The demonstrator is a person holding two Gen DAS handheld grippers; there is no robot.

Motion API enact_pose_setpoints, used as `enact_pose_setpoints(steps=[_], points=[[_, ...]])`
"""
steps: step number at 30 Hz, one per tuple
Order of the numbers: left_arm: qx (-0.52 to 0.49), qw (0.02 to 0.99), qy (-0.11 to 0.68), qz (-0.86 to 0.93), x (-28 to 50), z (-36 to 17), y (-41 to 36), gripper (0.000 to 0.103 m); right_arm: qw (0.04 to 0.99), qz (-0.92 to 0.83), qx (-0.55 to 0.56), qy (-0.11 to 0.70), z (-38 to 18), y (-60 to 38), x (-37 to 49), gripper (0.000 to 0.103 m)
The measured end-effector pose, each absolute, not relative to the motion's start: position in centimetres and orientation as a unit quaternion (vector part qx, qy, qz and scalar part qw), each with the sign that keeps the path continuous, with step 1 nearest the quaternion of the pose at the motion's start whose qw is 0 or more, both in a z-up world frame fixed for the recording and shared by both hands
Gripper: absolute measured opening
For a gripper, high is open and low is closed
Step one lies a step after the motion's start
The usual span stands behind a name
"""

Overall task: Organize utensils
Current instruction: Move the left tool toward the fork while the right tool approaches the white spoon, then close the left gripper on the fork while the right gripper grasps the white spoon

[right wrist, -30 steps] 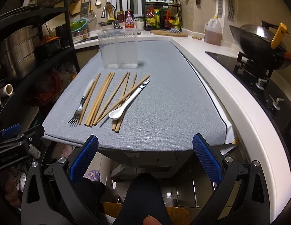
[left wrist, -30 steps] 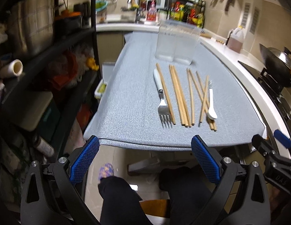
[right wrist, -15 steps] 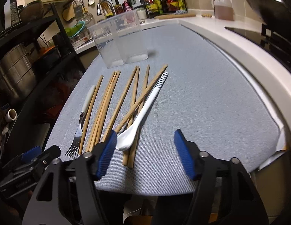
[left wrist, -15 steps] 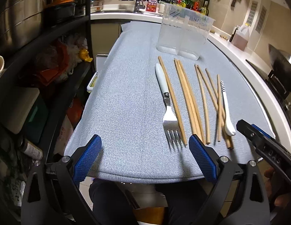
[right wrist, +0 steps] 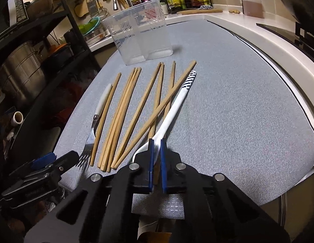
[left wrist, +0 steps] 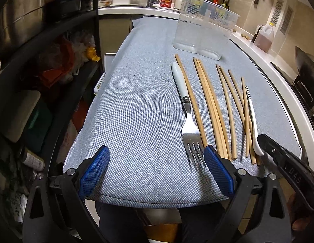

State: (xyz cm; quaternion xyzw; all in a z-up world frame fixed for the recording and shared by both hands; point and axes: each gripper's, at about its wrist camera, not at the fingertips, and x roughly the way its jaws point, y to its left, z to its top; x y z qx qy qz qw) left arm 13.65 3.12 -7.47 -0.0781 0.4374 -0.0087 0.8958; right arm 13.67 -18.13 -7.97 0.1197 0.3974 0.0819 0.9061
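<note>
On the grey mat (left wrist: 140, 101) lie a fork (left wrist: 190, 129) with a white handle, several wooden chopsticks (left wrist: 209, 105) and a white spoon (left wrist: 252, 111) with a striped handle. My right gripper (right wrist: 155, 147) is closing on the spoon (right wrist: 177, 105), its blue pads pressing the neck just above the bowl, which rests across chopsticks (right wrist: 124, 111). My left gripper (left wrist: 157, 154) is open low over the mat's near edge, its right finger beside the fork's tines. The fork (right wrist: 92, 135) lies leftmost in the right wrist view. A clear plastic container (left wrist: 203, 34) stands upright behind the utensils.
A black shelf rack (left wrist: 55, 46) with pots and bags runs along the left. A white counter (right wrist: 248, 32) curves along the right, with a stove and wok (left wrist: 306, 64) beyond. A sink and bottles sit at the back. A person's legs show below the mat's edge.
Both grippers came forward and down toward the mat. The right gripper went from wide open to shut on the spoon's bowl end. The left stayed open and now sits by the fork's tines.
</note>
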Motion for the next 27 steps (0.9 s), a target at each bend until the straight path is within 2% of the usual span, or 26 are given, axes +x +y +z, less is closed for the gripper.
enact_pose_setpoints(steps=[5,10,14,16,17,20,21,23,25,27], points=[[-0.070,0.897,0.435,-0.006,13.7,-7.3,2.9,0.091,0.920,0.051,0.098,0.376,-7.0,-20.1,13.1,0.001],[-0.065,0.898,0.434,-0.005,14.0,-7.3,2.6,0.091,0.929,-0.003,0.068,0.363,-6.6,-23.2,13.3,0.001],[-0.061,0.898,0.436,-0.008,14.2,-7.6,2.2,0.091,0.925,-0.010,0.076,0.372,-7.1,-24.2,13.0,0.007],[-0.056,0.898,0.437,-0.010,14.3,-7.8,1.8,0.091,0.924,-0.007,0.081,0.374,-7.3,-24.1,12.6,0.027],[-0.049,0.898,0.437,-0.010,14.3,-7.9,1.6,0.091,0.925,-0.006,0.084,0.370,-7.3,-24.1,12.4,0.046],[-0.033,0.902,0.431,-0.008,14.2,-8.1,1.1,0.091,0.929,0.006,0.076,0.362,-7.2,-23.5,12.0,0.049],[-0.021,0.905,0.425,-0.006,13.9,-8.2,0.9,0.088,0.929,0.008,0.076,0.362,-7.2,-23.3,11.9,0.049],[-0.005,0.910,0.415,-0.003,13.6,-8.2,0.7,0.077,0.927,0.011,0.081,0.365,-7.4,-23.3,12.0,0.050],[-0.002,0.918,0.397,-0.008,13.0,-8.0,0.8,0.055,0.926,0.010,0.082,0.369,-7.6,-23.3,12.0,0.051],[-0.010,0.921,0.389,-0.002,12.9,-7.9,1.5,0.043,0.925,0.010,0.084,0.371,-7.7,-23.3,12.1,0.051]])
